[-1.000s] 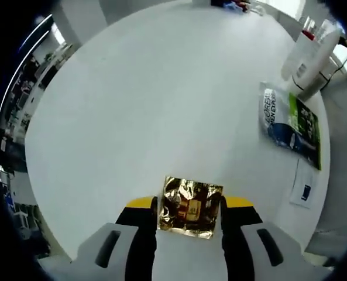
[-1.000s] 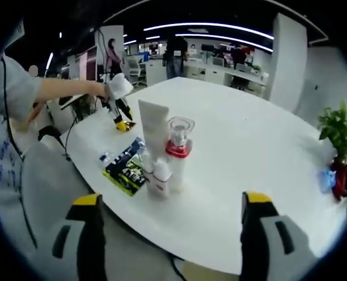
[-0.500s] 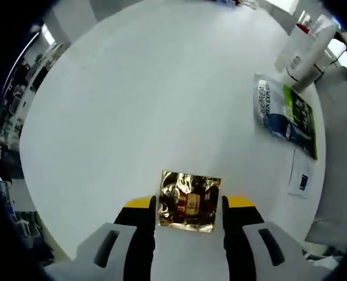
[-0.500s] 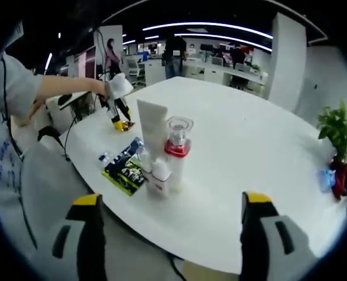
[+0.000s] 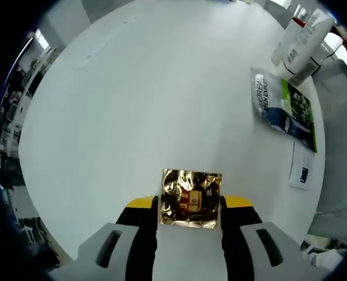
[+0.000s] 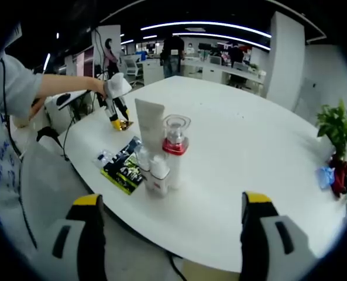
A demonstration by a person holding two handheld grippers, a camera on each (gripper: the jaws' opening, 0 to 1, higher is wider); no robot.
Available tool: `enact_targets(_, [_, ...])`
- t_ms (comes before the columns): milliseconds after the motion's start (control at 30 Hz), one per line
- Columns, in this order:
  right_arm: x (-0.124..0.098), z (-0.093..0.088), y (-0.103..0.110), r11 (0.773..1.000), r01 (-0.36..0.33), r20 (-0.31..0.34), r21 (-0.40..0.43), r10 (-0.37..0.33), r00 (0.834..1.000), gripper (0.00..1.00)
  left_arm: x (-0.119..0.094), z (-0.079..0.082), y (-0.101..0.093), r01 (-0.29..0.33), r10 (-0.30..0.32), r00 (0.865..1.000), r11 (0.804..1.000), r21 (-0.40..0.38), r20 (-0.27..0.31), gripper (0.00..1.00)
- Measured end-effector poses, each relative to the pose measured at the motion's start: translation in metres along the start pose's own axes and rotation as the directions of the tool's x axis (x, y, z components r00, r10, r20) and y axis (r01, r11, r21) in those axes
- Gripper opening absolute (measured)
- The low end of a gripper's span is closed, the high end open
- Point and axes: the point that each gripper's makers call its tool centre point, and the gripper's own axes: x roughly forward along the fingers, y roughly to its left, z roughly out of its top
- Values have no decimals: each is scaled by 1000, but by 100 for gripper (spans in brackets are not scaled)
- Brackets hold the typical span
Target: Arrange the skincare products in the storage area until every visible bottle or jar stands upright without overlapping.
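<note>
Left gripper view: a gold foil sachet [image 5: 191, 199] is clamped by the left gripper [image 5: 188, 206].
Right gripper [image 6: 168, 202] jaws are spread wide before the upright bottles [image 6: 161, 157].

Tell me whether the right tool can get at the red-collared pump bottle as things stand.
Probably yes. The right tool is open, facing the pump bottle across bare table; nothing lies between, though small bottles crowd its near side.
</note>
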Motion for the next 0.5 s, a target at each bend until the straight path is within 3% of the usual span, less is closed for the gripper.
enact_targets(300, [-1,1,0,1000,2,5,-1,-2,1000,98,-1,-1,-1,15,-15,1000,1000,-16,-3,36])
enact_targets(500, [-2,0,-1,1000,4,7,3,-4,1000,98,-1,-1,-10,10,-10,1000,1000,18,-25,36])
